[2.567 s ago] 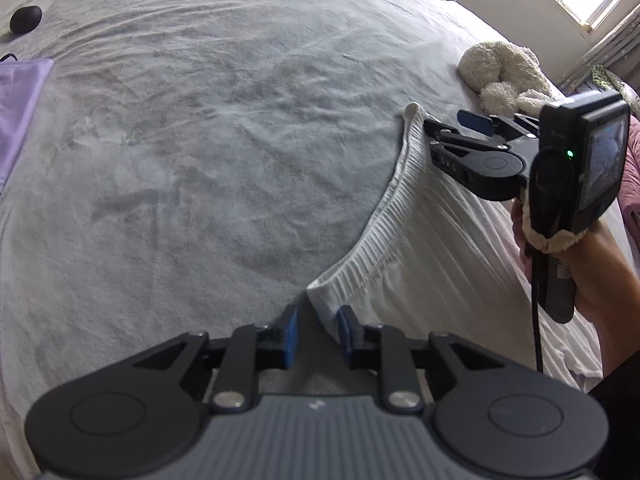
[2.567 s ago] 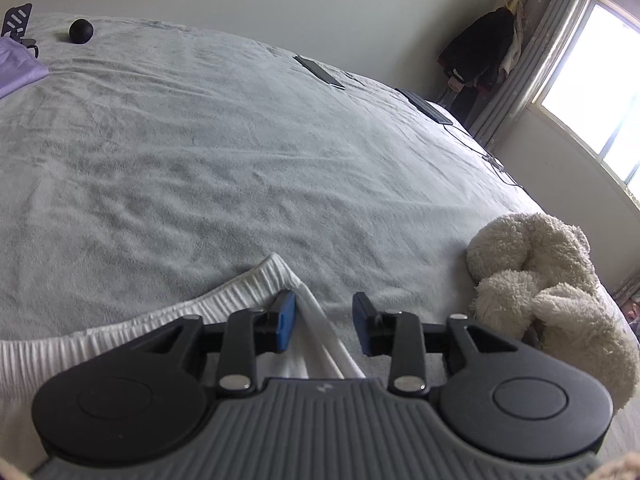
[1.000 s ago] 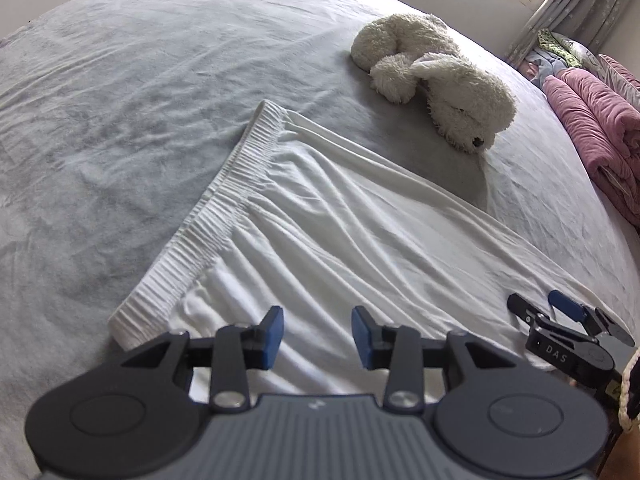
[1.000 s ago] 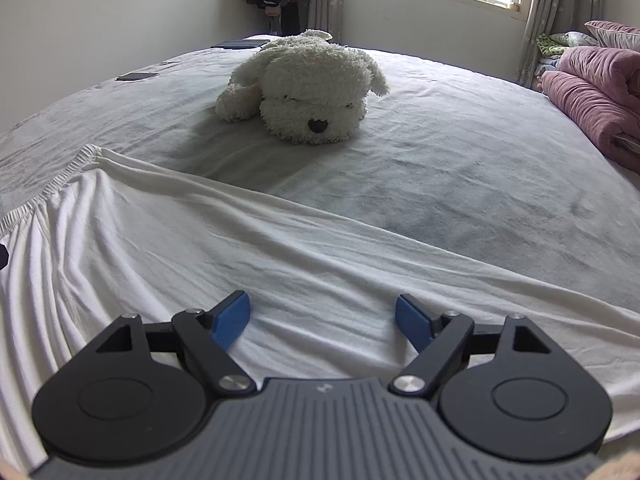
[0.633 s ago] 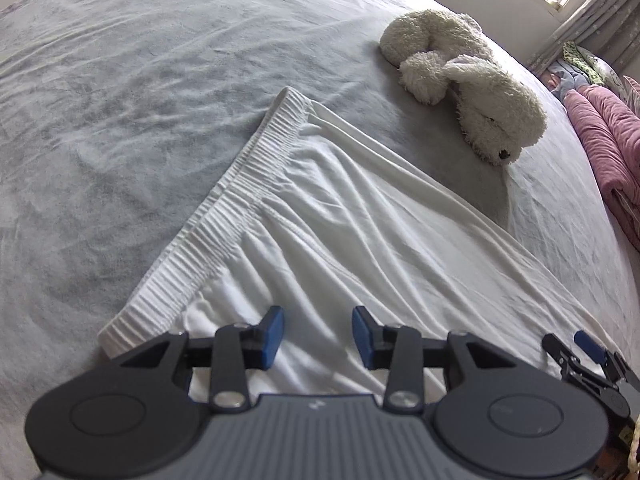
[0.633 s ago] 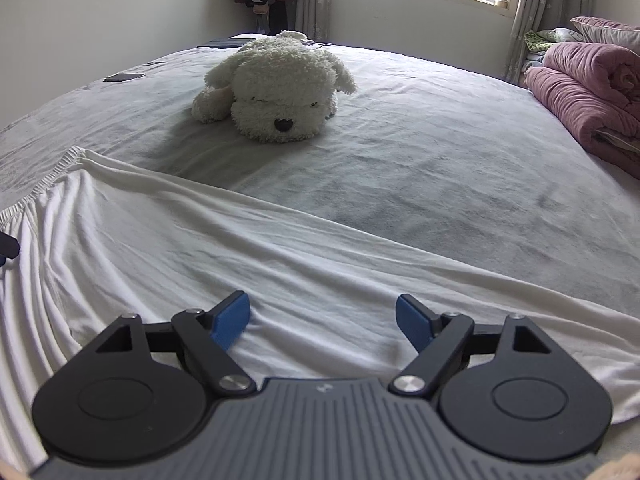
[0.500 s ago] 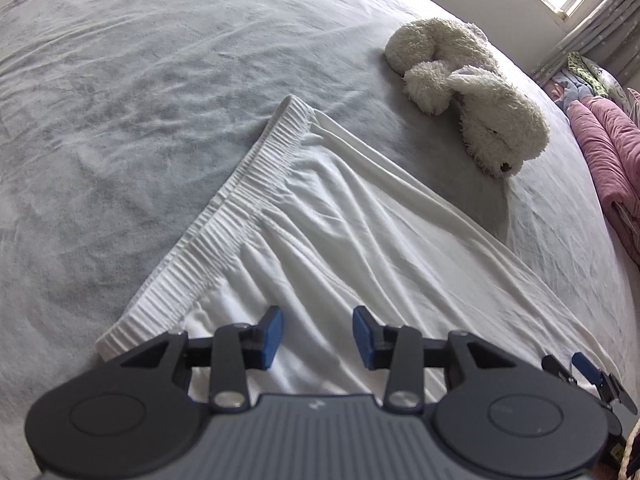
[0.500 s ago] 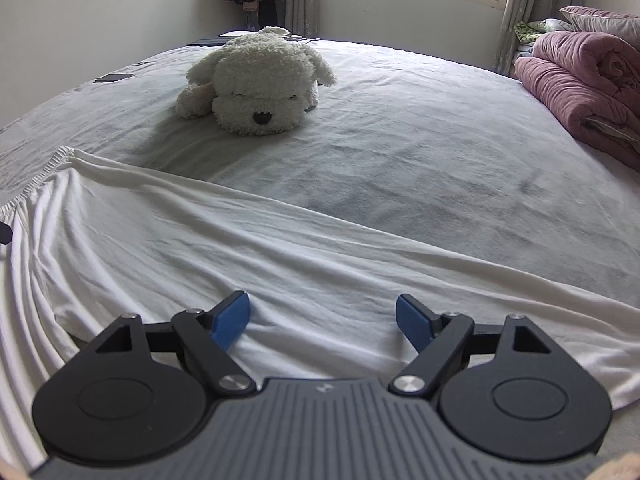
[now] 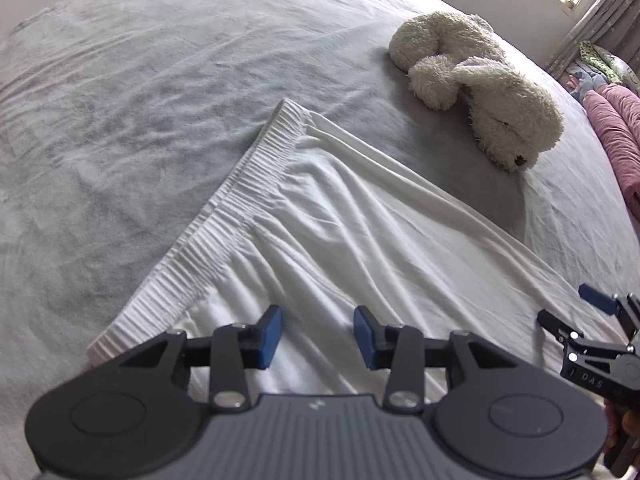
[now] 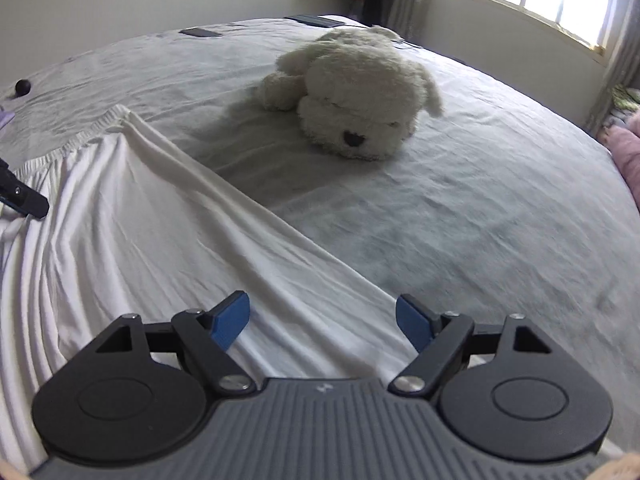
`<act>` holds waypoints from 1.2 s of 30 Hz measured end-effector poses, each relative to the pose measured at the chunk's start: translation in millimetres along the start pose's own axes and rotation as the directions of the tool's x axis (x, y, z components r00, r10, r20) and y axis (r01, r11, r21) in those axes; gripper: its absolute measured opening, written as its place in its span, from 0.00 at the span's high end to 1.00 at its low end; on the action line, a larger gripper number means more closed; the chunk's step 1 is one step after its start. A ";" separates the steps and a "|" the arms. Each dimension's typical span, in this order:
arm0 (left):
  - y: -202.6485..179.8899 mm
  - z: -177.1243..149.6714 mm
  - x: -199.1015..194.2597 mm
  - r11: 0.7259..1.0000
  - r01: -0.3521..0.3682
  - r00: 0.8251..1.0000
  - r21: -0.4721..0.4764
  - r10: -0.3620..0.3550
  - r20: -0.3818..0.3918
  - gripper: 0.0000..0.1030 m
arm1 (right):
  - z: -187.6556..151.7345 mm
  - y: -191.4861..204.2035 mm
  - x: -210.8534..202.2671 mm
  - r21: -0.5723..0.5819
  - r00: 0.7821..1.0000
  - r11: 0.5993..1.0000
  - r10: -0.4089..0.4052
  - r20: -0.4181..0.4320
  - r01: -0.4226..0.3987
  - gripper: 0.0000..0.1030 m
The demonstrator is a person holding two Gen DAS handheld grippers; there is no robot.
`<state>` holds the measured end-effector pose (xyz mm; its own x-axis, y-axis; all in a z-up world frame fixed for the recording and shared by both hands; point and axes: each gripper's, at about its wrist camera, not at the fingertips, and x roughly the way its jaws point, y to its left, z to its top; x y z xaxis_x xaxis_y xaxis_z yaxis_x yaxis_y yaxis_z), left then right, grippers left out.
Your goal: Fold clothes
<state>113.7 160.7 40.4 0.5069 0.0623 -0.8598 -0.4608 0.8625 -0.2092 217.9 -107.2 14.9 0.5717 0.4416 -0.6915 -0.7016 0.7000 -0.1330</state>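
A white garment (image 9: 340, 232) with a ribbed elastic waistband (image 9: 224, 216) lies spread on the grey bed. My left gripper (image 9: 316, 334) hovers open just above the cloth near the waistband's near end, holding nothing. Over the garment's far edge (image 10: 248, 216), further down its length, my right gripper (image 10: 323, 320) stands wide open and empty. The right gripper (image 9: 576, 316) also shows at the lower right of the left wrist view. A tip of the left gripper's fingers (image 10: 24, 200) pokes in at the left edge of the right wrist view.
A white plush dog (image 10: 356, 92) lies on the bed beyond the garment (image 9: 484, 88). A pink quilt (image 9: 616, 136) sits at the far right. Phones or dark flat items (image 10: 200, 33) rest at the bed's far side, a black ball (image 10: 23, 87) at left.
Both grippers let go of the waistband and moved down along the garment. In the last half second the right gripper swung left, toward the plush dog; the left barely moved.
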 end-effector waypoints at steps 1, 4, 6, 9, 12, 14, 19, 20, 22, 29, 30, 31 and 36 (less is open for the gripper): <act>1.3 0.5 0.3 1.000 0.001 1.000 -0.002 -0.001 0.000 0.60 | 5.1 3.2 6.2 -0.029 1.000 0.999 0.025 -0.002 -0.025 0.19; 3.6 1.4 1.2 1.000 0.003 1.000 -0.001 -0.003 0.001 0.61 | 17.2 10.8 24.9 -0.097 0.995 0.991 0.093 -0.028 -0.096 0.25; 3.7 1.1 0.9 1.000 0.001 1.000 0.002 -0.001 0.002 0.61 | 21.6 8.6 31.0 -0.097 0.989 0.985 0.142 -0.037 -0.145 0.33; 5.2 1.6 0.6 1.000 -0.006 1.000 -0.005 0.006 0.004 0.62 | 28.0 0.0 33.9 -0.062 0.990 0.989 0.134 -0.037 -0.136 0.74; 5.6 1.2 0.0 1.000 -0.027 1.000 -0.007 0.027 0.012 0.63 | 29.7 0.6 34.8 -0.071 0.993 0.991 0.108 -0.037 -0.111 1.00; 5.2 1.0 -0.3 0.999 -0.043 0.999 -0.006 0.043 0.017 0.64 | 31.2 6.1 35.0 -0.097 0.997 0.993 0.067 -0.030 -0.069 1.00; 5.7 0.9 -0.4 0.998 -0.058 0.998 -0.005 0.058 0.021 0.64 | 39.4 13.2 34.1 -0.143 0.996 0.985 -0.091 0.018 0.093 1.00; 5.8 1.0 -0.2 0.998 -0.059 0.998 -0.006 0.059 0.022 0.64 | 41.3 12.2 34.0 -0.141 0.995 0.985 -0.100 0.028 0.103 1.00; 6.0 1.1 0.2 0.998 -0.062 0.998 -0.006 0.062 0.022 0.64 | 45.0 10.2 33.7 -0.138 0.992 0.983 -0.117 0.046 0.123 1.00; 6.8 1.6 1.6 0.997 -0.073 0.997 -0.007 0.073 0.025 0.64 | 47.7 11.5 52.9 -0.176 0.981 0.965 -0.194 0.023 0.195 1.00; 6.9 1.6 1.8 0.997 -0.074 0.997 -0.007 0.074 0.025 0.64 | 47.0 12.9 55.6 -0.188 0.978 0.960 -0.208 0.022 0.208 1.00; 7.1 1.6 1.8 0.997 -0.075 0.997 -0.007 0.075 0.026 0.64 | 47.2 12.6 56.9 -0.186 0.977 0.959 -0.213 0.025 0.214 1.00; 8.3 2.2 2.4 0.997 -0.077 0.997 -0.010 0.078 0.026 0.64 | 51.0 13.4 61.8 -0.213 0.963 0.939 -0.263 0.054 0.268 1.00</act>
<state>112.6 169.1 37.6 0.4887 0.1422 -0.8608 -0.5058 0.8501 -0.1467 265.6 -41.9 6.6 0.7580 0.2713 -0.5931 -0.5964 0.6565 -0.4619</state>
